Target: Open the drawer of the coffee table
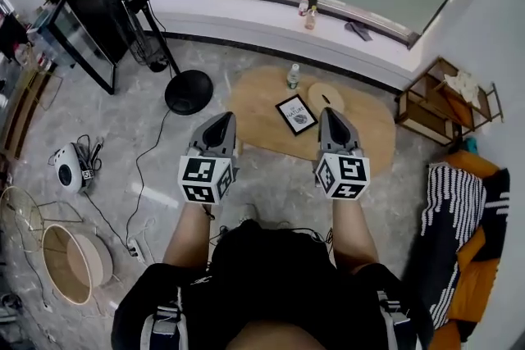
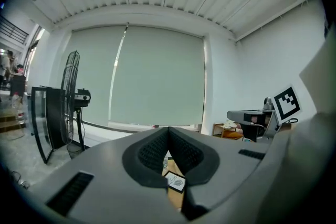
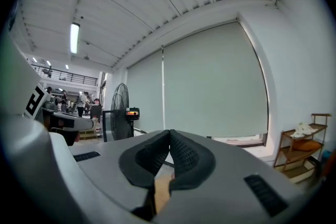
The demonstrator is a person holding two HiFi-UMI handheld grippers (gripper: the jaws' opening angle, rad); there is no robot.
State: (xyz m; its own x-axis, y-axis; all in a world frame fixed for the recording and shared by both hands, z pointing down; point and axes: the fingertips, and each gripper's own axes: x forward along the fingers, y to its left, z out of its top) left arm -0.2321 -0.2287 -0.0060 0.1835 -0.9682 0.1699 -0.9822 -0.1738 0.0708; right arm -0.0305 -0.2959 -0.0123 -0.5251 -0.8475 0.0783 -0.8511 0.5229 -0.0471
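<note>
Fingers (image 2: 152, 152) of left gripper (image 1: 220, 123) and right gripper (image 1: 332, 117) sit pressed together, empty — oval coffee table (image 1: 373, 127) lies lengthwise left-to-right ahead.

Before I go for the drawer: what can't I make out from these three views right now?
- drawer front: in no view; the head view looks down on the top of the coffee table, which hides its sides.
- The table in both gripper views: only a sliver shows below the shut left gripper and right gripper; their bodies cover the rest.
- Print on the framed card: too small in the head view.
</note>
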